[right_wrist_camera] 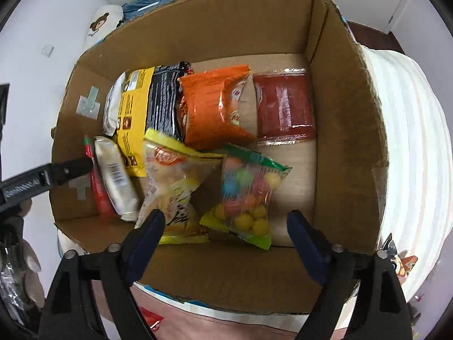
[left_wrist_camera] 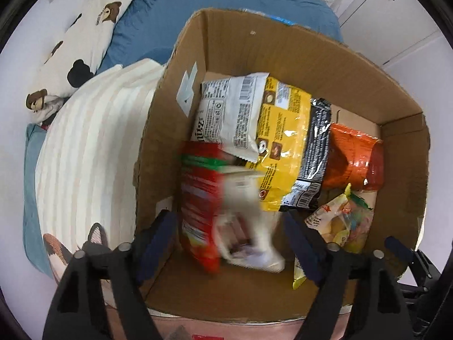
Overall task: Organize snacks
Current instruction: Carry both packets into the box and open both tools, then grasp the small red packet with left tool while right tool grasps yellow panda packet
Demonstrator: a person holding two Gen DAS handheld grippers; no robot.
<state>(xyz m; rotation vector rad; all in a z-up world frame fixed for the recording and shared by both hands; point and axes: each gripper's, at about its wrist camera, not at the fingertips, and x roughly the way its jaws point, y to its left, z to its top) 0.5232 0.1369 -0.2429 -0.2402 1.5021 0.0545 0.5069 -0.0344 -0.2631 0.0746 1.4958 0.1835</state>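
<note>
Cardboard box (right_wrist_camera: 348,147): open-topped, corrugated brown walls, ragged torn rim; grey tape patches on one inner wall. It sits on a blue bedsheet (left_wrist_camera: 170,22) beside a cream ribbed blanket (left_wrist_camera: 93,147), softly ridged, and a bear-print pillow (left_wrist_camera: 93,8).

Snacks all lie inside the box, overlapping along one side:
- yellow glossy bag (right_wrist_camera: 131,119), crinkled foil, resting on a black-printed packet (right_wrist_camera: 164,104).
- white pouch (left_wrist_camera: 232,113) with barcode, on top of the yellow bag in the left wrist view.
- orange foil bag (right_wrist_camera: 215,104), puffed, shiny.
- dark red flat sachet (right_wrist_camera: 284,107), rectangular, alone on the bare floor just beside the orange bag.
- red bag (left_wrist_camera: 198,198) upright against the wall, blurred; a white packet (left_wrist_camera: 249,221) next to it, also blurred.
- clear bag of round coloured candy balls (right_wrist_camera: 246,195), green serrated top.
- clear yellow-edged bag (right_wrist_camera: 172,192), pale pieces inside, touching the candy bag.

Left gripper (left_wrist_camera: 229,240): fingers spread wide, nothing between the blue pads, over the red bag.
Right gripper (right_wrist_camera: 226,238): fingers spread, empty, over the candy bags.
</note>
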